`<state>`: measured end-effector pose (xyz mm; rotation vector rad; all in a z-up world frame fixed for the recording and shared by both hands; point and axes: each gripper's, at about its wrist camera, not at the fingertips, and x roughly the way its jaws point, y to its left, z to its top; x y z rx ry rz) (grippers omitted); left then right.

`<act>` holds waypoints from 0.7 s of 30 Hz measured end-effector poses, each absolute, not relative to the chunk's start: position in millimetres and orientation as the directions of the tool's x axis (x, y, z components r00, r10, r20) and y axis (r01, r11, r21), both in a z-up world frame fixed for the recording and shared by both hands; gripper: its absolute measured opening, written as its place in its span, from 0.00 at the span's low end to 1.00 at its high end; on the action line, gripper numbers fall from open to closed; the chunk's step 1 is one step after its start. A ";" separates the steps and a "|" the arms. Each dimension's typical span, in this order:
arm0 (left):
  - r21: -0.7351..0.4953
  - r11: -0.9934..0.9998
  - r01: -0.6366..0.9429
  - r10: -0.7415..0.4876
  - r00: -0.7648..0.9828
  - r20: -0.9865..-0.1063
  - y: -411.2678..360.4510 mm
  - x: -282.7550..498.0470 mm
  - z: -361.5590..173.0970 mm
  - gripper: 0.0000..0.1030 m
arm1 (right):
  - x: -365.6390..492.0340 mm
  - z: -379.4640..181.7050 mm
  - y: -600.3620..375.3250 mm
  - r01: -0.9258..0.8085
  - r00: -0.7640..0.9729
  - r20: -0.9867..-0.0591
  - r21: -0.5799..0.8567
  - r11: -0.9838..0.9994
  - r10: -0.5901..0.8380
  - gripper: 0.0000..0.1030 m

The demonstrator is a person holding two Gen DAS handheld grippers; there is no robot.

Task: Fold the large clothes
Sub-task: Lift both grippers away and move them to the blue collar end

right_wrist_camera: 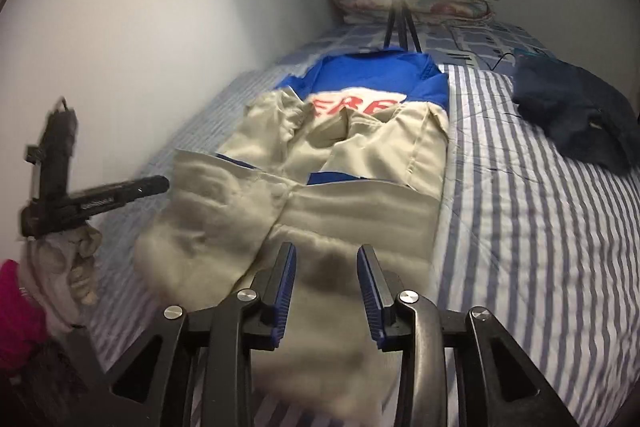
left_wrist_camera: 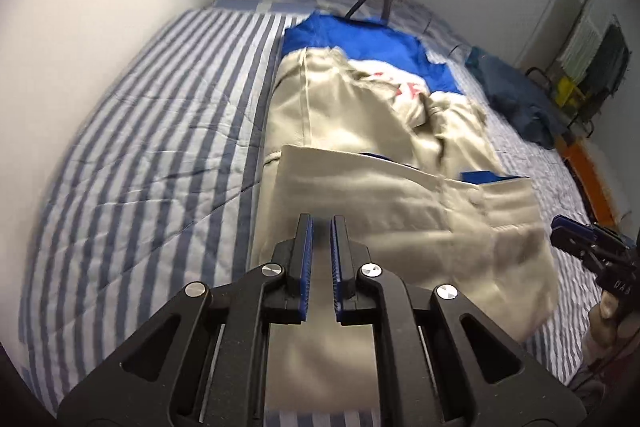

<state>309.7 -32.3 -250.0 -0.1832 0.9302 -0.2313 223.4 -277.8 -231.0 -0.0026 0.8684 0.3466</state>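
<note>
Pinching beige jacket (left_wrist_camera: 360,187) hem: left fingers (left_wrist_camera: 320,227) clamped, right fingers (right_wrist_camera: 326,255) apart; bedspread (left_wrist_camera: 140,147) bare alongside

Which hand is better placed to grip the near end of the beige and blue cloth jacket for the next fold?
Probably the right: the right claw stands open, the beige and blue cloth jacket showing between its fingers. The left claw is shut and must open first.

matt beige cloth garment (left_wrist_camera: 384,187) on quilted striped cotton bedspread (left_wrist_camera: 152,155); tongs (left_wrist_camera: 321,227) matt black plastic.
</note>
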 end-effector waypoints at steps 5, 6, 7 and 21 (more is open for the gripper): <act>-0.245 0.968 0.063 -0.243 0.498 -0.832 -33.2 344.8 -288.4 0.05 | 260.9 -269.9 -284.6 -0.209 0.524 -0.814 0.162 0.964 0.251 0.24; -0.240 0.969 0.065 -0.240 0.504 -0.830 -33.5 345.5 -289.8 0.05 | 262.0 -275.9 -284.9 -0.212 0.514 -0.822 0.156 0.965 0.246 0.24; -0.234 0.970 0.064 -0.234 0.506 -0.830 -33.8 347.4 -290.8 0.05 | 263.4 -280.3 -283.0 -0.220 0.512 -0.824 0.146 0.965 0.241 0.24; -0.230 0.965 0.130 -0.259 0.628 -0.734 -15.9 274.4 -177.2 0.05 | 191.6 -172.8 -292.3 -0.213 0.662 -0.726 0.057 0.975 0.188 0.38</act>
